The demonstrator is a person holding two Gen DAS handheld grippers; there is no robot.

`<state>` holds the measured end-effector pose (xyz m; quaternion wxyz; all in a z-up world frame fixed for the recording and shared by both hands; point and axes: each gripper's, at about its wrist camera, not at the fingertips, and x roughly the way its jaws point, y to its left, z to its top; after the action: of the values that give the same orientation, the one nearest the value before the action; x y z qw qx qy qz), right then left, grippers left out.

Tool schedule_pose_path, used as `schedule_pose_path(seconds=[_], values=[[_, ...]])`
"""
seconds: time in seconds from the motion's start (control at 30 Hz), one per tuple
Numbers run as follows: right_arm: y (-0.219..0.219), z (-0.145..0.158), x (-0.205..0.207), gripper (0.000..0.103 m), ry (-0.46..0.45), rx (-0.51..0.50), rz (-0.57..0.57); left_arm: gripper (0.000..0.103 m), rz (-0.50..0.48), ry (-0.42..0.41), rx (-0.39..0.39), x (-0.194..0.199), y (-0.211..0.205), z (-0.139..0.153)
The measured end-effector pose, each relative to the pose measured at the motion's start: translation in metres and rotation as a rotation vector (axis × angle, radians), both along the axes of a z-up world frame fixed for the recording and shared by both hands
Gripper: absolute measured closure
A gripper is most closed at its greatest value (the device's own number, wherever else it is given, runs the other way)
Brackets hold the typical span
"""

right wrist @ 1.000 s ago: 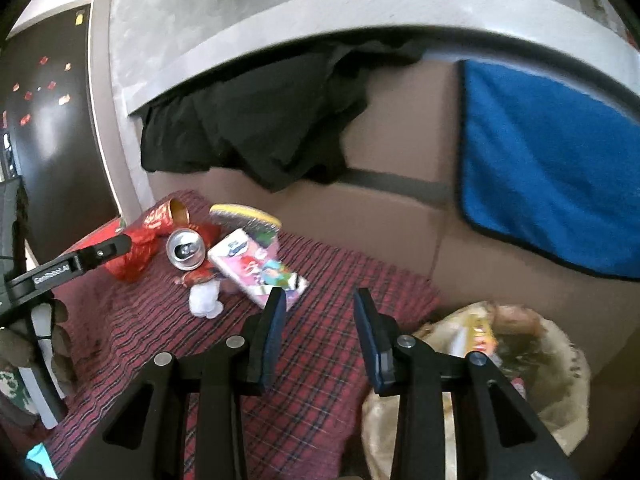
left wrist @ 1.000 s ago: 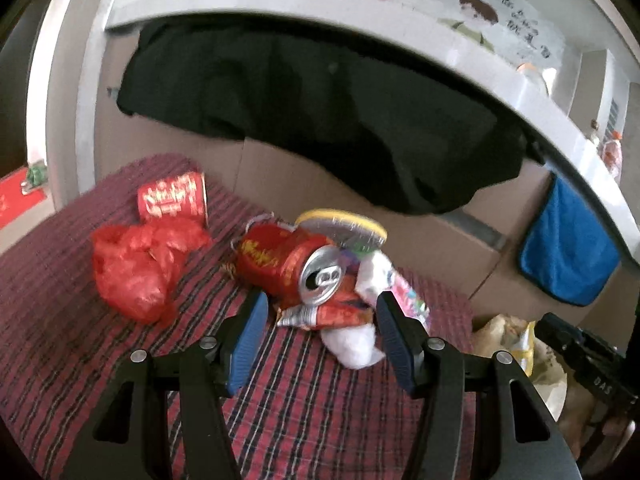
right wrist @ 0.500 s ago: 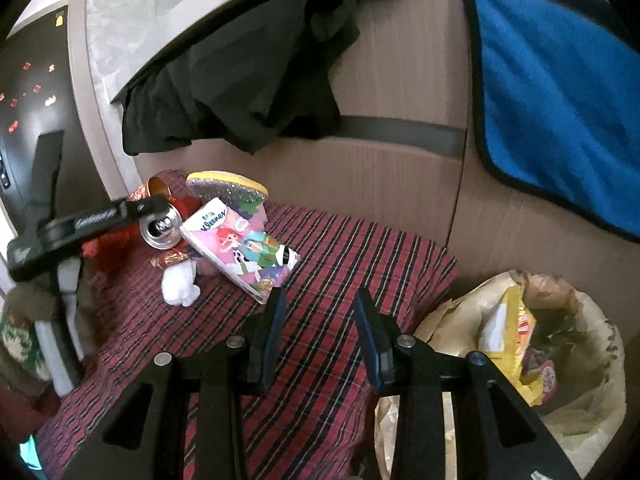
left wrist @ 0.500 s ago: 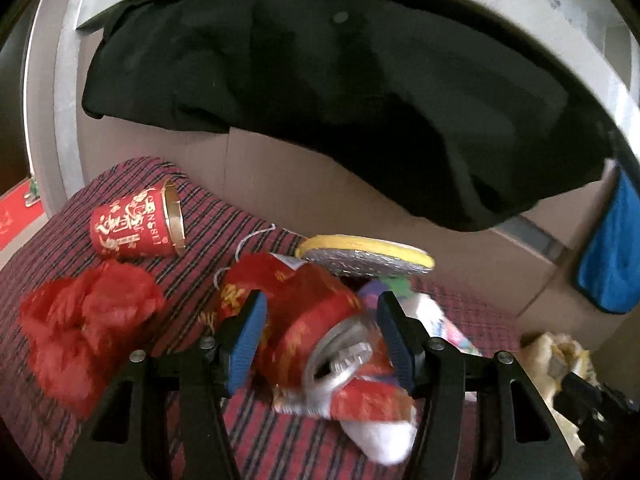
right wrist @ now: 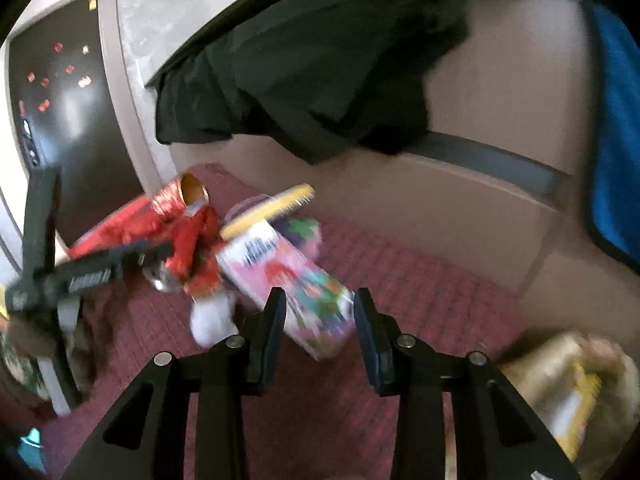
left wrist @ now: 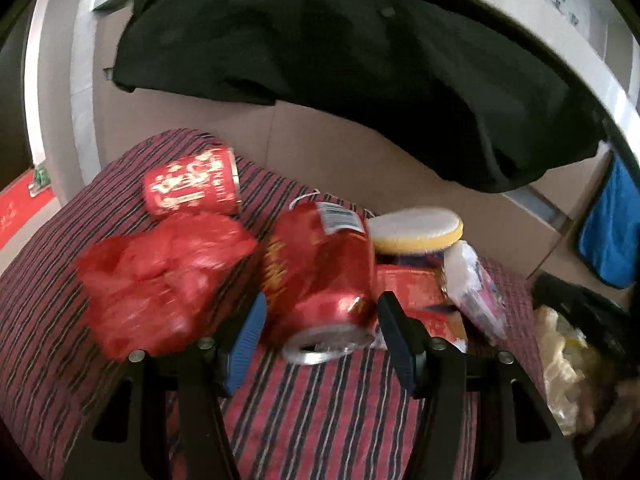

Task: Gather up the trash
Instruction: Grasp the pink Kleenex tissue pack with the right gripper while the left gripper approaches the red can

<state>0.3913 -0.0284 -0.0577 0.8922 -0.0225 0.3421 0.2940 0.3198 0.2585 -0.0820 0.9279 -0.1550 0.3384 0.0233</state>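
Now I am bracketing the dented red can [left wrist: 320, 276] with my left claw [left wrist: 320, 338] spread apart, risking nudging it rolling.

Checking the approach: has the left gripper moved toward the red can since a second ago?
Yes. The left gripper has closed in on the red can, which now lies between its open jaws.

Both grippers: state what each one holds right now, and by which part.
Nothing is held. The left gripper stands open around the red can, pads not pressing. The right gripper is open around the pink pack's near end.
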Motion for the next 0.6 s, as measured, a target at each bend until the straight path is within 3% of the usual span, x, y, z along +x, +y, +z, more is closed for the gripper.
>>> schedule_pose_path(seconds=[0.13,0.3,0.47,0.6], values=[[0.017,-0.004,0.036,0.068,0.028,0.032,0.034,0.044,-0.014,-0.041,-0.026,-0.027,0.009,0.011],[0.029,-0.03,0.07,0.067,0.174,0.05,0.093,0.044,-0.035,-0.08,-0.029,-0.053,0.015,0.022],[0.022,-0.036,0.04,0.064,0.239,0.141,0.151,0.044,-0.031,-0.073,-0.067,-0.063,0.022,0.016],[0.041,-0.036,-0.006,0.063,0.188,0.013,0.235,0.044,-0.028,-0.059,-0.097,-0.069,0.024,0.008]])
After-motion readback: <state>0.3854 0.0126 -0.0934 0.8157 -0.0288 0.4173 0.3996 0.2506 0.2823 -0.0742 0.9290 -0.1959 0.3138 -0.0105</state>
